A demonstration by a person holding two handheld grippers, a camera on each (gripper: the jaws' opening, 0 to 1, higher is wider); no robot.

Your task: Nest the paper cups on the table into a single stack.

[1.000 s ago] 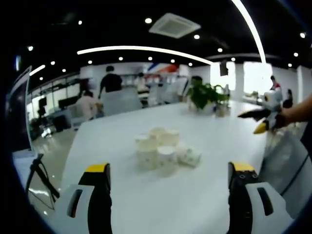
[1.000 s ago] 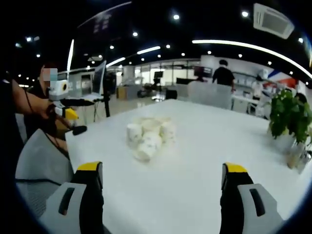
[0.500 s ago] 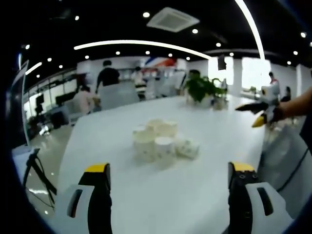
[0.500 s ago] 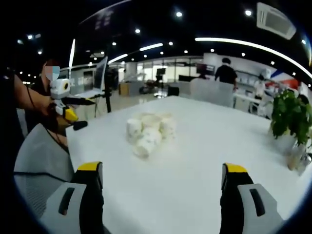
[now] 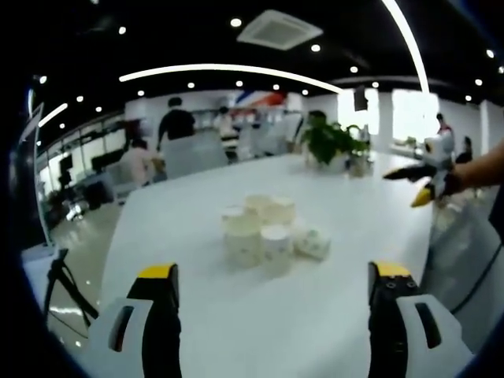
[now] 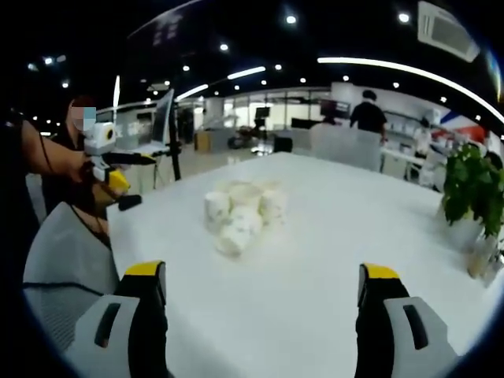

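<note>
In the left gripper view, the left gripper (image 5: 272, 295) rises from the bottom of the frame with its two yellow-tipped jaws spread wide and nothing between them, above the near part of a white table (image 5: 236, 315). A cluster of paper cups (image 5: 268, 228) sits at the middle of the frame, well beyond the jaws: several stand upright and touch one another, and one cup (image 5: 313, 242) lies on its side at the right edge of the group. A potted plant (image 5: 331, 146) stands on the far part of the table, in the upper right of centre. At the right edge of this frame the right gripper (image 5: 421, 177) comes in, held in a hand; whether its jaws are spread cannot be told from here. In the right gripper view, the right gripper (image 6: 260, 295) also shows its jaws wide apart and empty at the bottom of the frame. The same cups (image 6: 240, 213) sit slightly left of centre on the table (image 6: 315, 260), with the tipped cup (image 6: 234, 236) nearest the camera. The plant (image 6: 472, 189) is at the right edge. At the left edge the left gripper (image 6: 114, 169) appears in the person's hand, beside a grey chair back (image 6: 67, 260).
</note>
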